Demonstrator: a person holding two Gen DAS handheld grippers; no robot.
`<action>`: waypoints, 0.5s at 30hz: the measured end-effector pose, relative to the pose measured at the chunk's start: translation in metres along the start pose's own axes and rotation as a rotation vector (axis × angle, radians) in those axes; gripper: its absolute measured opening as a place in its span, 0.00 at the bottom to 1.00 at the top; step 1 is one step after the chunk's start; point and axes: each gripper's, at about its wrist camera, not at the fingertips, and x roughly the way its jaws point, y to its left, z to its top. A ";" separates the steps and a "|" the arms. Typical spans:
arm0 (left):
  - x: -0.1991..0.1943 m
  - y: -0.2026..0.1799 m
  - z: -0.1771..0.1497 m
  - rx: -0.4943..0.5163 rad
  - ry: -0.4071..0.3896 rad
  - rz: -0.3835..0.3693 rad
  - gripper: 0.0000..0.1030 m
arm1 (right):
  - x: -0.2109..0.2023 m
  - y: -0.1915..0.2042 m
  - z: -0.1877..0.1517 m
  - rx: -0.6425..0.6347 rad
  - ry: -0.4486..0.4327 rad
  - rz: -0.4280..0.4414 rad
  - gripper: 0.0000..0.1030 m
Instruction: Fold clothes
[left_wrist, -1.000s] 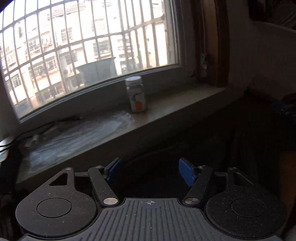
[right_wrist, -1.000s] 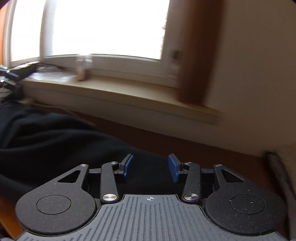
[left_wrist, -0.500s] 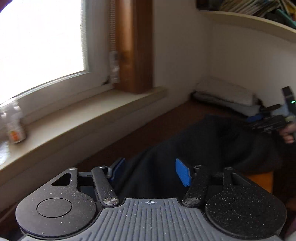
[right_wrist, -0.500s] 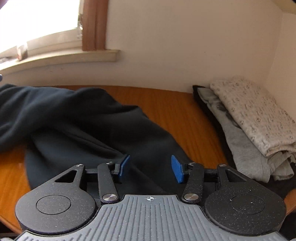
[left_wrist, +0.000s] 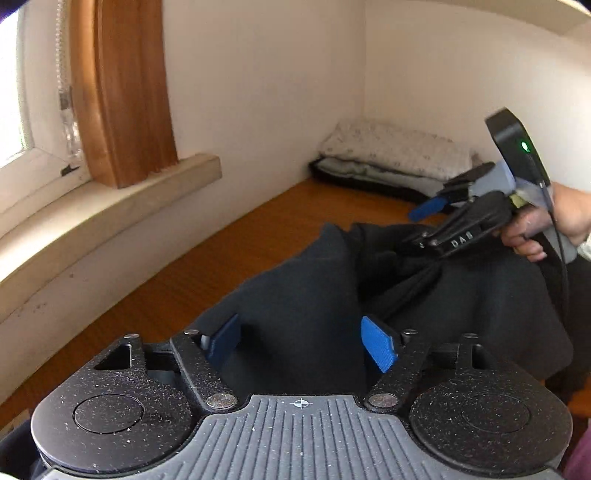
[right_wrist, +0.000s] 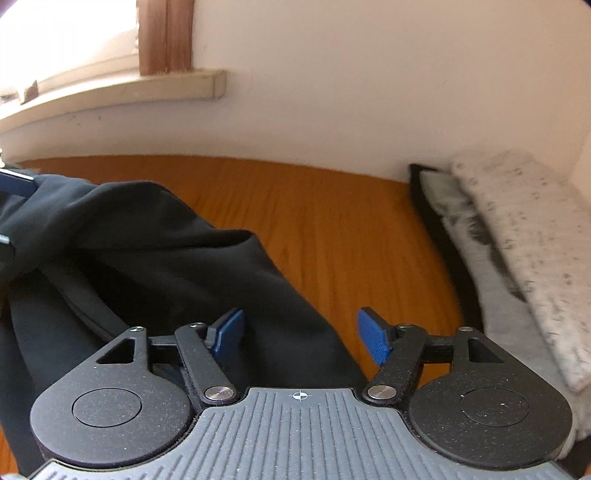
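A black garment (left_wrist: 314, 288) lies crumpled on the wooden table (left_wrist: 229, 266). My left gripper (left_wrist: 301, 343) hovers over its near part. Its jaws are opening, and the blue pads stand apart with dark cloth below them and no pinch on it. My right gripper (left_wrist: 421, 225), held by a hand (left_wrist: 532, 232), hangs over the garment's far right side. In the right wrist view my right gripper (right_wrist: 301, 336) is also opening. Its left pad is above the garment's edge (right_wrist: 147, 258) and its right pad above bare wood (right_wrist: 351, 240), gripping nothing.
A stack of folded clothes (right_wrist: 517, 236), speckled white on grey on black, lies in the table's far corner (left_wrist: 388, 158) against the wall. A window sill (left_wrist: 110, 206) and a wooden window frame (left_wrist: 122, 92) run along the left. A blue finger of the left gripper (right_wrist: 14, 182) shows at the left edge.
Both views swung away from the window, right and down, toward the table corner. The black garment now fills the foreground, the right gripper came into the left view, and both jaws stand wider.
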 end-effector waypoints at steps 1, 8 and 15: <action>0.001 -0.002 -0.002 0.018 -0.001 0.011 0.72 | 0.003 -0.003 0.001 0.031 0.010 0.036 0.25; -0.019 0.028 0.008 -0.045 -0.032 0.038 0.07 | -0.029 0.012 0.038 -0.004 -0.178 -0.065 0.05; -0.121 0.049 0.053 -0.061 -0.267 0.075 0.06 | -0.128 0.050 0.113 -0.101 -0.570 -0.254 0.04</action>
